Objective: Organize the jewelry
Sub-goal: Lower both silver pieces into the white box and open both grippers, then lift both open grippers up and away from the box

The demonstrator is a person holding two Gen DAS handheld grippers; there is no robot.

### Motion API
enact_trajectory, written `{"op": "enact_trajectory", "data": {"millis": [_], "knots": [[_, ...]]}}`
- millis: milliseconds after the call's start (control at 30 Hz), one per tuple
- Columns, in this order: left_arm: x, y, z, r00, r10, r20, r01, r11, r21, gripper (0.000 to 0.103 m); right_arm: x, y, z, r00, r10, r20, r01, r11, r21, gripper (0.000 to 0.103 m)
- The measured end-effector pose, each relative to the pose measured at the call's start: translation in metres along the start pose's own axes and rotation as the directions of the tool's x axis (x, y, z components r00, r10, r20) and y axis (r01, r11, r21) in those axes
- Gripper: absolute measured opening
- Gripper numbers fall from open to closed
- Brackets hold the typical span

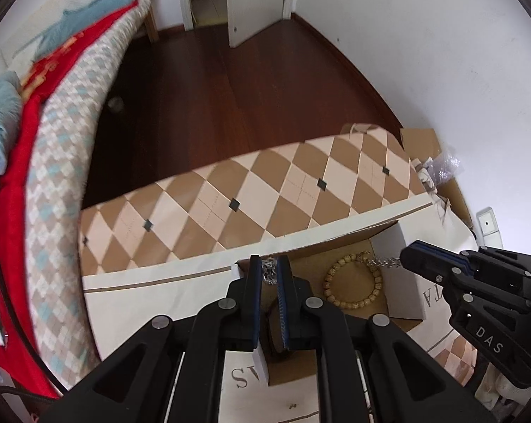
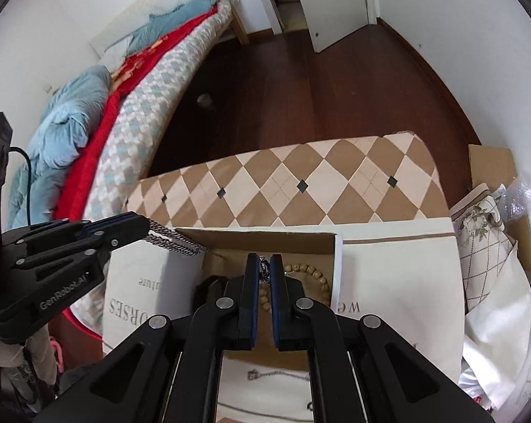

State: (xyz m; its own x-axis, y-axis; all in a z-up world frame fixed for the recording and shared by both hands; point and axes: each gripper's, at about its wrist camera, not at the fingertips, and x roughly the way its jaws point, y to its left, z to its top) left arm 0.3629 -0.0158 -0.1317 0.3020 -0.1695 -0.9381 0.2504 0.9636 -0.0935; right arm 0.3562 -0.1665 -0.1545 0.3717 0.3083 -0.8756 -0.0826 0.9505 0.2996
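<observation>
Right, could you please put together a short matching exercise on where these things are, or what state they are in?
Things:
1. chain
2. bead bracelet
3. red blanket
4. door

Places or states:
A. lying on the bed
B. held by the left gripper and the right gripper
C. standing open
D. inside the cardboard box

Pairs: 1-B, 2-D, 3-A, 4-C

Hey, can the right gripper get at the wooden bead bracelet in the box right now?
Probably not yet. The right gripper hangs just above the bead bracelet in the open box, nothing between, but it is shut on the silver chain, which the left gripper also grips.
</observation>
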Motion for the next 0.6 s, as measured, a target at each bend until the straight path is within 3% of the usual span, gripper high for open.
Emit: {"op": "enact_trajectory", "data": {"millis": [100, 200, 267, 300, 333, 400, 433, 533, 600], "knots": [[0.005, 0.004, 0.001, 1.000, -0.020, -0.010, 0.020, 1.000, -0.023, 0.010, 0.011, -0.002, 0.007, 1.000, 0.002, -0.027, -0.002, 1.000, -0.001, 0.007], [0.004, 0.005, 0.000, 1.000, 0.009, 0.006, -0.009, 1.000, -0.021, 0.010, 0.015, -0.005, 0.009, 0.999, -0.013, -0.034, 0.013, 1.000, 0.005, 0.008], [0.000, 0.007, -0.002, 0.998, 0.047, 0.039, -0.046, 0.999, -0.023, 0.017, 0.015, -0.006, 0.008, 0.999, -0.034, -0.034, 0.034, 0.999, 0.006, 0.029], [-0.002, 0.007, -0.004, 0.996, 0.067, 0.053, -0.066, 0.997, -0.027, 0.030, 0.013, -0.006, 0.007, 0.998, -0.046, -0.031, 0.046, 0.999, 0.002, 0.052], [-0.004, 0.008, -0.007, 0.992, 0.107, 0.075, -0.104, 0.994, -0.033, 0.046, 0.011, -0.005, 0.005, 0.998, -0.067, -0.023, 0.066, 0.998, -0.006, 0.069], [-0.007, 0.011, -0.013, 0.976, 0.188, 0.109, -0.183, 0.982, -0.048, 0.094, 0.006, -0.003, 0.000, 0.993, -0.121, -0.006, 0.120, 0.992, -0.028, 0.072], [-0.009, 0.012, -0.015, 0.969, 0.214, 0.124, -0.209, 0.977, -0.053, 0.094, 0.004, -0.002, -0.002, 0.989, -0.146, -0.004, 0.146, 0.989, -0.031, 0.075], [-0.013, 0.014, -0.031, 0.949, 0.279, 0.150, -0.269, 0.960, -0.082, 0.095, -0.001, -0.002, -0.013, 0.967, -0.254, 0.012, 0.254, 0.967, -0.036, 0.100], [-0.015, 0.016, -0.040, 0.942, 0.294, 0.161, -0.281, 0.954, -0.101, 0.098, -0.004, -0.002, -0.023, 0.946, -0.322, 0.029, 0.324, 0.945, -0.049, 0.103]]}}
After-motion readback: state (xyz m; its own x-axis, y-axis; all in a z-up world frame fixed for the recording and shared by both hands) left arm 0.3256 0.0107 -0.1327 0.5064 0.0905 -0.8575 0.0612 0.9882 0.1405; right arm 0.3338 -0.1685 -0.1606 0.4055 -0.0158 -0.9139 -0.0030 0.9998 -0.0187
